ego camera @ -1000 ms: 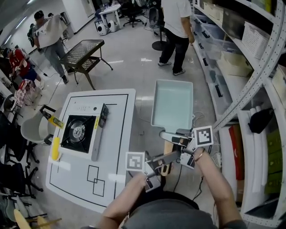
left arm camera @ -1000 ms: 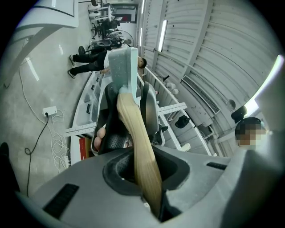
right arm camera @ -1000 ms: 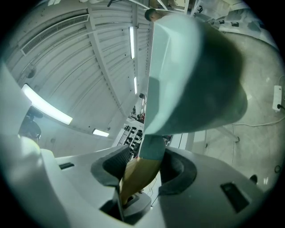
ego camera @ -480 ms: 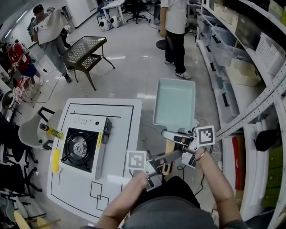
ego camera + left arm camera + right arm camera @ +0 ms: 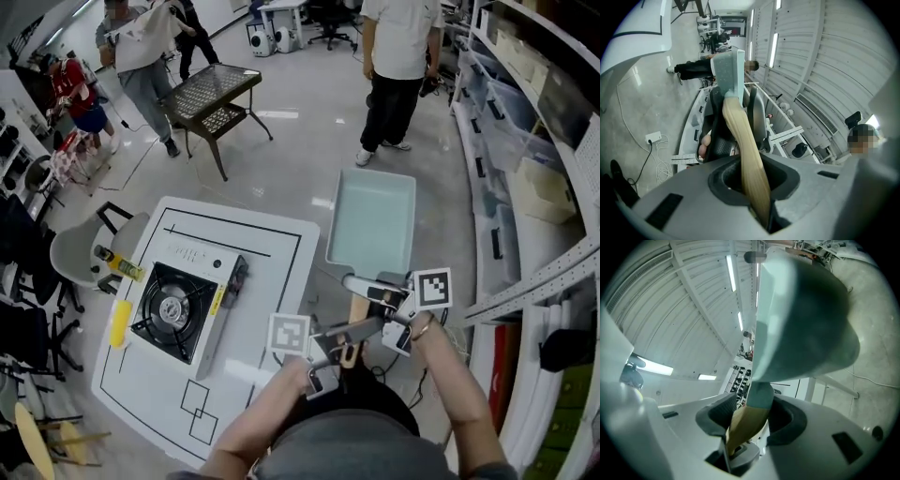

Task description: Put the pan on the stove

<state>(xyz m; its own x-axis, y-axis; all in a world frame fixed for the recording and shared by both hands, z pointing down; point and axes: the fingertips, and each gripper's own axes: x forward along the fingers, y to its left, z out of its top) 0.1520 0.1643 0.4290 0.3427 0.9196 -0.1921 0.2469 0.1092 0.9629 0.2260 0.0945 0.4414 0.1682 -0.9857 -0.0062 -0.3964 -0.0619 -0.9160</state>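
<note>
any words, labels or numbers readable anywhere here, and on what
Nothing legible.
Black portable gas stove, yellow side strip: print too small.
White table, grey print beside the stove: too small.
Yellow bottle, label: blurred.
Two marker cubes: black-and-white patterns, no words.

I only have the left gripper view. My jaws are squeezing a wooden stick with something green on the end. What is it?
Observer: That's the wooden handle of a pale green rectangular pan, and the pan is empty.
Operator: Am I holding it all by myself?
Observer: No. The right gripper clamps the same handle, nearer the pan than your left gripper.
Operator: Where does it go?
Observer: The stove sits on the white table, left of the pan in the head view. The pan hangs over the floor beside the table.
</note>
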